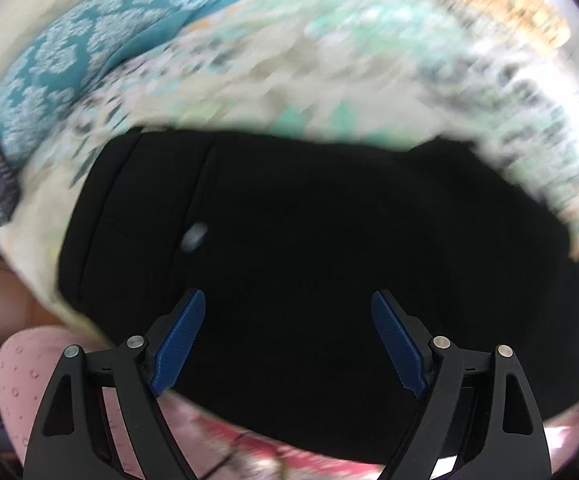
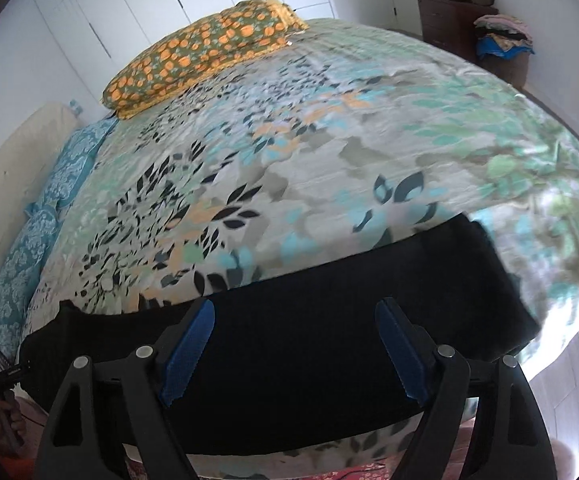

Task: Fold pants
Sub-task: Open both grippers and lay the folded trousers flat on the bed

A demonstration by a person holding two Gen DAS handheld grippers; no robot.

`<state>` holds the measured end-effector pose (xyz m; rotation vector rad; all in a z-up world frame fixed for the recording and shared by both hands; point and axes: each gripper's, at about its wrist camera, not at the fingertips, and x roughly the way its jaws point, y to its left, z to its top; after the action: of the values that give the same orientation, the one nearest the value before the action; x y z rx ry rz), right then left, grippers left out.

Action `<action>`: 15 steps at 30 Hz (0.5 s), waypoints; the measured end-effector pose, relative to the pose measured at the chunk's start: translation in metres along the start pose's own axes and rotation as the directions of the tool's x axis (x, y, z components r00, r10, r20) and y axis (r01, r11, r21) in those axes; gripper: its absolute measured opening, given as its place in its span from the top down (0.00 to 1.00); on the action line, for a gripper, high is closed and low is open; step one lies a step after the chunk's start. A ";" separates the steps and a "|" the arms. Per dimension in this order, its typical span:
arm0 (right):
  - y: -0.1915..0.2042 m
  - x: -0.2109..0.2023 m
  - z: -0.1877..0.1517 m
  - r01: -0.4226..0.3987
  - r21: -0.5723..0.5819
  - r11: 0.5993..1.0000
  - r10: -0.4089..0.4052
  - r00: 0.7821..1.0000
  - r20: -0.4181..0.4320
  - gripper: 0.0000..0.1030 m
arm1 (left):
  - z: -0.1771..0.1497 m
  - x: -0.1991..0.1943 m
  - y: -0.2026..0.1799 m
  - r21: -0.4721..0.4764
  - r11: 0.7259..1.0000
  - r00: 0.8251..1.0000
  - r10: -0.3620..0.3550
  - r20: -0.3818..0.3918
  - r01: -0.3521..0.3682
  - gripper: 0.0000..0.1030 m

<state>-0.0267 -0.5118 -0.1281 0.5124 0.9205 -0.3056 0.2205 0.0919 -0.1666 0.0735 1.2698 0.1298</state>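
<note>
**A:** Where are the pants?

**B:** The black pants lie flat on the leaf-print bedspread, along its near edge. In the right wrist view they run as a dark band across the bottom of the bedspread. A small pale button or rivet shows on them in the left wrist view — too blurred to say which.

**A:** And the grippers?

**B:** The left gripper hangs over the pants with its blue pads spread wide, nothing between them. The right gripper is the same — fingers apart above the pants, pinching nothing. Whether either touches the cloth, I cannot tell.

**A:** What lies around the pants?

**B:** Beyond the pants, at the far end of the bedspread, is an orange-flowered pillow. To the left of the pants, along the bedspread's side, sit teal patterned pillows; they show in the left wrist view too. Far to the right, past the bedspread, a dark wooden dresser stands with a pile of clothes beside it.
</note>
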 end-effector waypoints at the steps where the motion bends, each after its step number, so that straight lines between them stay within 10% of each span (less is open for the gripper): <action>1: -0.001 0.011 -0.008 0.002 0.009 1.000 -0.001 1.000 -0.027 0.20 | -0.008 0.011 0.008 -0.003 0.998 0.998 0.066 -0.017 -0.066 0.14; 7: -0.021 0.046 -0.021 0.034 0.092 0.995 -0.020 0.988 -0.155 0.20 | -0.009 0.015 0.054 -0.219 0.975 0.998 0.037 -0.042 -0.045 0.09; 11: -0.020 0.049 -0.023 0.028 0.100 0.995 -0.013 0.989 -0.148 0.16 | -0.012 -0.005 0.043 -0.204 0.978 0.999 0.044 0.010 -0.041 0.12; 15: -0.018 0.050 -0.024 0.027 0.088 0.996 -0.015 0.990 -0.137 0.10 | -0.003 -0.045 0.005 -0.060 0.991 0.975 -0.107 0.195 0.120 0.08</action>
<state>-0.0222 -0.5157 -0.1855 0.6129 1.0484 -0.3353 0.2043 0.0903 -0.1238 -0.0475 1.0729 0.0675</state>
